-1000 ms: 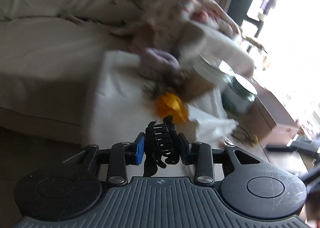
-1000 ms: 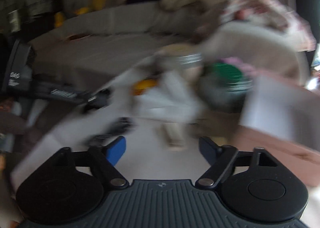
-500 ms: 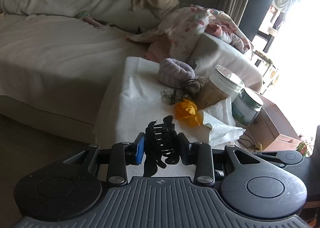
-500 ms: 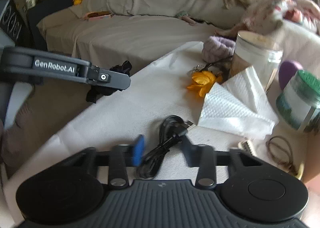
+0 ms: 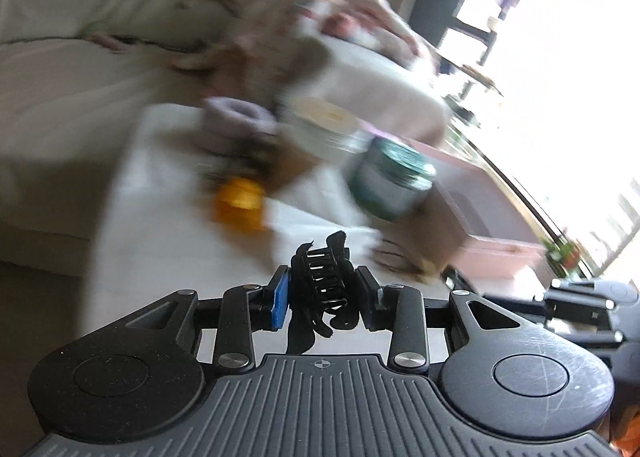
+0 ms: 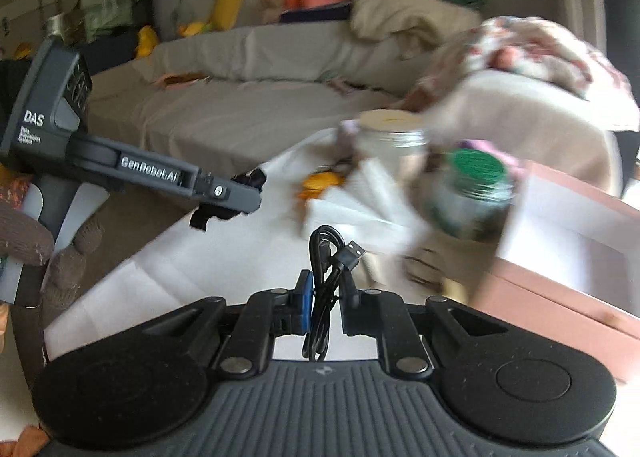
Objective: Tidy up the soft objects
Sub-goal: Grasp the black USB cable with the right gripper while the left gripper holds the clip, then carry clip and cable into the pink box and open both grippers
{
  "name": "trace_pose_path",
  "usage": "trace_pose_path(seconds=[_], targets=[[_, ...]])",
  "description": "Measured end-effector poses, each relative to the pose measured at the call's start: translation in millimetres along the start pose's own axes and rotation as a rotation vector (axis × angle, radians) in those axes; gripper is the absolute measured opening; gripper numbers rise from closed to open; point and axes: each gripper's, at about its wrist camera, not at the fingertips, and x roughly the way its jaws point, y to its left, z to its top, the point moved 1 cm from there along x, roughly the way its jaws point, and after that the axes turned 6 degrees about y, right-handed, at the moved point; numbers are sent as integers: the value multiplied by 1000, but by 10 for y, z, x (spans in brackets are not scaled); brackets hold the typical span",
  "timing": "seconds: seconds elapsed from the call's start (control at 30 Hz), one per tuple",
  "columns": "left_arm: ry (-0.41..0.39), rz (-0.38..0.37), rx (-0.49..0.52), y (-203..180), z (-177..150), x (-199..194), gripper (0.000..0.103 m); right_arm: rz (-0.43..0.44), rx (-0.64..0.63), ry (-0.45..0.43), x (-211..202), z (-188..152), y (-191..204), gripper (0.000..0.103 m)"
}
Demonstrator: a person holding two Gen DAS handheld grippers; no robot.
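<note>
Left hand-held gripper [image 5: 322,293] pinching hair claw [image 5: 320,277], level

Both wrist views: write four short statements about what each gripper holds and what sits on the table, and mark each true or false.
1. The left gripper is shut on a black hair claw clip. True.
2. The right gripper is open with nothing in it. False: it is shut on a coiled black USB cable.
3. The green-lidded jar stands beside an open pink box. True.
4. The pink box has its lid closed. False: it is open, showing a white inside.
</note>
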Motion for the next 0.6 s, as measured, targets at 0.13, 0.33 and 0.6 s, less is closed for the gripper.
trace_pose_path(seconds=[0.13, 0.33, 0.6], targets=[[57, -105, 82, -575, 26, 229, 39, -97, 56, -77, -521, -225, -410, 13], [71, -246, 178, -1444, 295, 669, 39, -253, 190, -190, -1047, -490, -970, 13], [18, -176, 145, -1865, 922, 1370, 40, -289, 301, -230, -1135, -772, -1350, 13]])
